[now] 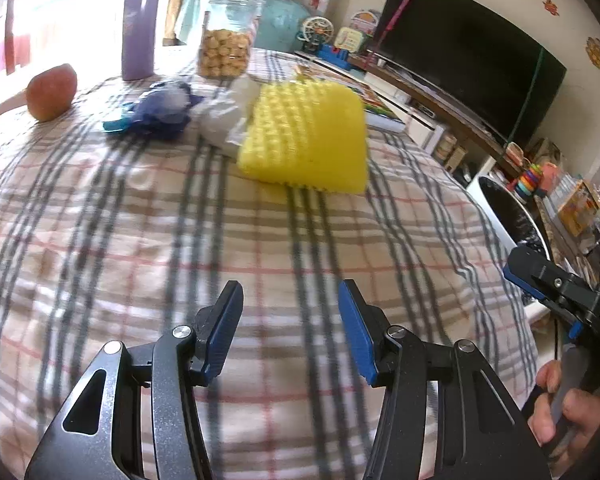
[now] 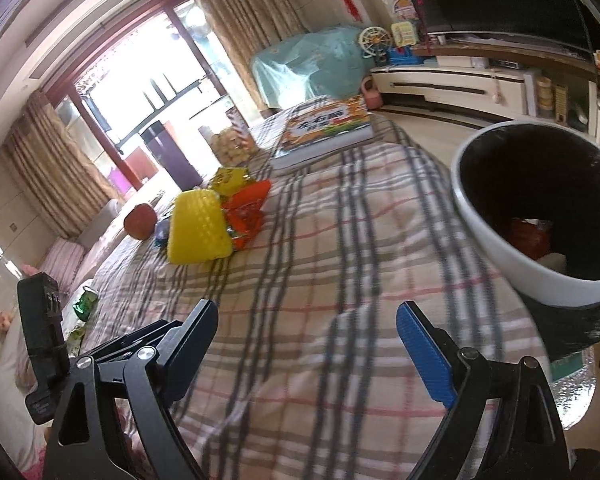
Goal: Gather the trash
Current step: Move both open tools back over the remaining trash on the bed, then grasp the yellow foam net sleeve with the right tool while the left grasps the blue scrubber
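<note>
Empty hand-held gripper (image 1: 290, 328), crumpled wrappers (image 1: 162, 110) beyond

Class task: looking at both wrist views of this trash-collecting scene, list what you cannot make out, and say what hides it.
- Bin contents, right wrist view: dark interior hides all but a red scrap.
- Orange wrappers: hidden behind yellow sponge in left view.
- Book title: too blurred.

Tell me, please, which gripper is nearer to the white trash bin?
Right. The right gripper hangs open over the plaid cloth just beside the white trash bin; the left gripper is farther along the table, with the right gripper between it and the bin.
</note>
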`<state>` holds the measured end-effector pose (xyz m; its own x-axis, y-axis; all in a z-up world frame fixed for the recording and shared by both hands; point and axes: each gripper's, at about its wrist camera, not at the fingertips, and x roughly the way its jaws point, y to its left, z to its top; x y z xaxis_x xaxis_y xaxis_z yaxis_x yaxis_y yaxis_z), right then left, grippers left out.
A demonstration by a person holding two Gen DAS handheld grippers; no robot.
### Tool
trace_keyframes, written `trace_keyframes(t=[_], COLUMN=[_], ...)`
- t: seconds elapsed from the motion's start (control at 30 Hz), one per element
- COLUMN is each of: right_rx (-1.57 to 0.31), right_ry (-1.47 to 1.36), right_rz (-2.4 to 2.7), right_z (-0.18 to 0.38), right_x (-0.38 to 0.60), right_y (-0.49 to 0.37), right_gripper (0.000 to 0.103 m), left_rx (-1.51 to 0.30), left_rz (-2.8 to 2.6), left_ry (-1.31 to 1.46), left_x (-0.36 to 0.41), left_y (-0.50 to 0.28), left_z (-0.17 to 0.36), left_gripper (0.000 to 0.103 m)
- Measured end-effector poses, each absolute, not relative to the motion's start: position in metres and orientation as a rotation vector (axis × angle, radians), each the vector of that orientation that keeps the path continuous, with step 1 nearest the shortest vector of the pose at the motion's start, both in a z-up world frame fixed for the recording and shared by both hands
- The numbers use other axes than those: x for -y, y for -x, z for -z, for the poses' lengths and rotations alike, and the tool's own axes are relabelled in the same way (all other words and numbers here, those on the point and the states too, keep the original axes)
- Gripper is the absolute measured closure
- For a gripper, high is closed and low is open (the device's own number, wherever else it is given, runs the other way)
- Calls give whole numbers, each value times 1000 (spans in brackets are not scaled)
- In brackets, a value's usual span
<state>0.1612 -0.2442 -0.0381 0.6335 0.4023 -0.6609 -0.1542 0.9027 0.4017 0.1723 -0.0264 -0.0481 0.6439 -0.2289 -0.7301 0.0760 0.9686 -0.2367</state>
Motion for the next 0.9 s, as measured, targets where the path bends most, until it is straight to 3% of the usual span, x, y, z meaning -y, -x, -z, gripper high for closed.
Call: trace_keyframes(t=[0.57, 0.77, 0.83, 0.9], right_rx=[-810, -812, -820, -831], right_ry=[-306, -296, -292, -294], right_rz=[-439, -479, -487, -491], right_z=[40, 42, 44, 49], right_x=[178, 154, 147, 141], right_y=[-193, -214, -221, -229], right_gripper=[12, 19, 20, 20], left_rx=[-816, -784, -783, -788], left_rz=[59, 27, 21, -8], left_ry=[165, 152, 139, 129], left_x=[-40, -59, -64, -70], left_y=[-214, -246, -259, -272], left_z=[35, 27, 27, 28], left_gripper=[52, 44, 34, 34])
